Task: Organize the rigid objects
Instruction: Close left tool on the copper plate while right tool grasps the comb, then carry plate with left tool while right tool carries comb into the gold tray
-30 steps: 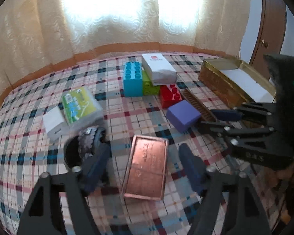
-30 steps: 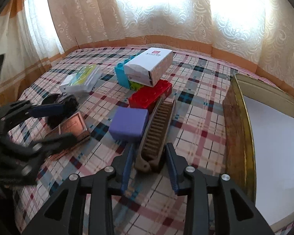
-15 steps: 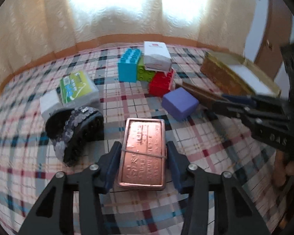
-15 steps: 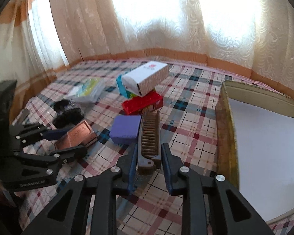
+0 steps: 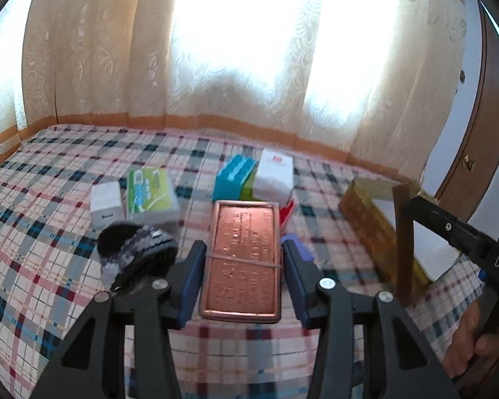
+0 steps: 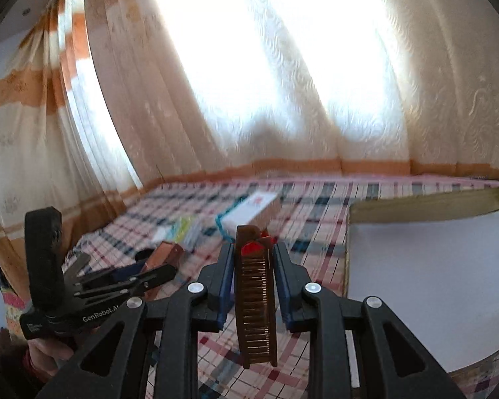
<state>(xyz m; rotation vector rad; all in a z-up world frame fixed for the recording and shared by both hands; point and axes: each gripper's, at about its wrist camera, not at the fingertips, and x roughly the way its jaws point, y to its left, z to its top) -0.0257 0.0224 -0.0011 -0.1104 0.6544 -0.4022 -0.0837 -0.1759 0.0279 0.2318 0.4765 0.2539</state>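
The left gripper (image 5: pixel 244 271) is closed on a flat copper tin (image 5: pixel 243 261). Its two blue pads press on the long sides of the tin. The tin is held up off the checked cloth (image 5: pixel 50 239), and a thin band goes across its lid. The writing on the lid is too blurry to read.

The right gripper (image 6: pixel 254 276) is squeezed tight on a brown comb (image 6: pixel 255 296). The comb sticks out past the pads at both ends, with its teeth facing the camera. It is up in the air, above the cloth. From the left camera the comb looks like a blurry brown stick, just in front of the gold box (image 5: pixel 376 226).

The gold box is open and white inside. It sits on the right side of the cloth, and its far edge is cut off in both views.

A blue block (image 5: pixel 233 178), a green block and a red block sit together behind the tin, with a white box (image 5: pixel 272 174) lying on top of them. The tin hides most of the red block and almost all of a purple thing beside the right pad. A green packet (image 5: pixel 149 193) and a small white box (image 5: pixel 105 202) lie to the left. A dark sparkly thing (image 5: pixel 133 252) lies near the left pad; what it is cannot be told.

A hand (image 5: pixel 469 342) shows at the right edge, partly cut off.
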